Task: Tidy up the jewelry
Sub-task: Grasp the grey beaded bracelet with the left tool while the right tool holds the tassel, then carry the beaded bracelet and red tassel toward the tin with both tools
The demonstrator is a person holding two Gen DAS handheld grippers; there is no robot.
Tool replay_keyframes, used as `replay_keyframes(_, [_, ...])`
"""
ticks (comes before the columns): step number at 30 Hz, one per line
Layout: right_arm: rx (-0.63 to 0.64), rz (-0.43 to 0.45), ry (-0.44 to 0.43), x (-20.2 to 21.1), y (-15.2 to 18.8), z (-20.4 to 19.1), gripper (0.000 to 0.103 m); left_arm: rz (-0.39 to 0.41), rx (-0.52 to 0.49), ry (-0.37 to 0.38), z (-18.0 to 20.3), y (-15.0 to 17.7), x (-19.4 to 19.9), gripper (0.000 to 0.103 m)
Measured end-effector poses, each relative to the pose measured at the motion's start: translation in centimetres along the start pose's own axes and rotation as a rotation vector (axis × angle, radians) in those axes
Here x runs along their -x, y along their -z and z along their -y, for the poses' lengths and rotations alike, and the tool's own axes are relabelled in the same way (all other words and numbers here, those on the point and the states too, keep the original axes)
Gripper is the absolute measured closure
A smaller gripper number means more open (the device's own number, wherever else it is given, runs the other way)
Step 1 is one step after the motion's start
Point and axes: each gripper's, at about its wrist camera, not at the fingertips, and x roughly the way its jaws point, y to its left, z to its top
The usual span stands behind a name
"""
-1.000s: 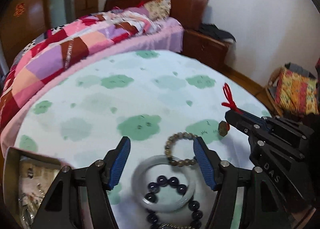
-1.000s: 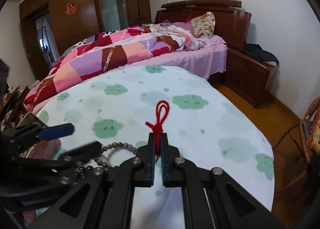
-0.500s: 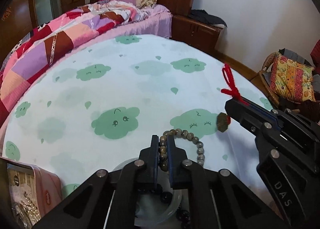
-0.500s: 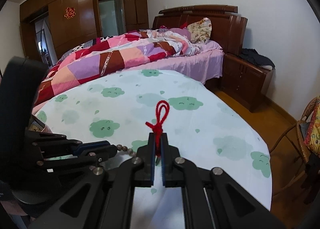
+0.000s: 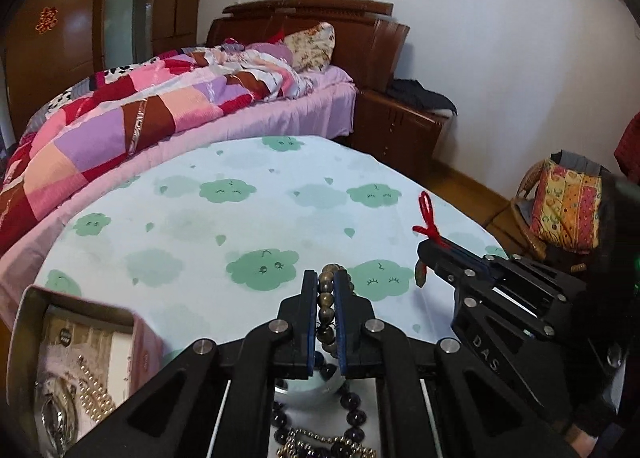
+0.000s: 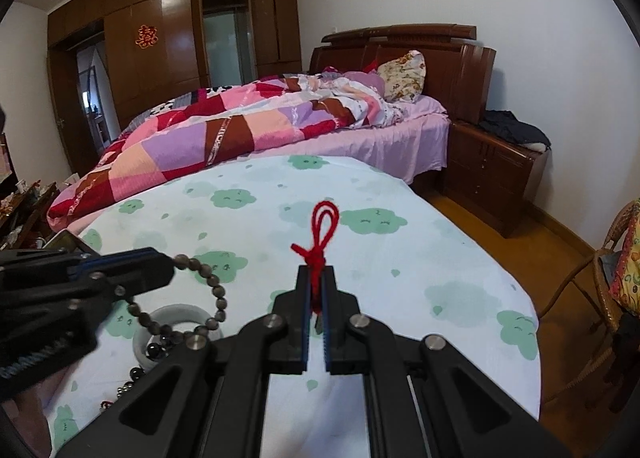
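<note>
- the left gripper (image 5: 324, 290) has its fingers clenched on the brown bead bracelet (image 6: 216, 294); in the right wrist view the strand hangs in a loop off the fingers, lifted clear of the table (image 5: 200, 234).
- the right gripper (image 6: 316, 290) has its fingers pinched tight on a red cord (image 6: 320, 234), with a small dark pendant (image 5: 420, 278) dangling under them, also off the table.
- the open box (image 5: 80, 358) at the left edge already holds several pieces, a pale beaded strand and some metal items among them, so part of the sorting looks done.
- not yet put away: the white bangle (image 6: 176, 322), the dark bead bracelet (image 5: 352, 414) lying across it, and a gold bead chain (image 5: 320, 446) at the near edge, all lying on the table.
- my judgement: the task is midway; two pieces are in hand and need carrying to the box, then at least three more follow.
</note>
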Motion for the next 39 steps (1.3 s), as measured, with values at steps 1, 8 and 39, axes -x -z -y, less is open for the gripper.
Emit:
replay_keyframes(1, [-0.002, 0.001, -0.007, 0.0, 0.0, -0.1, 0.096, 0.011, 0.001, -0.004, 0.0, 0.1, 0.4, 0.096])
replay_keyframes(8, [0.013, 0.010, -0.062, 1.0, -0.5, -1.4, 0.096, 0.054, 0.033, -0.016, -1.2, 0.5, 2.1, 0.096])
replay_keyframes(39, [0.109, 0.039, -0.261, 3.8, -2.0, -9.0, 0.097, 0.216, 0.111, -0.111, -6.5, 0.8, 9.4, 0.096])
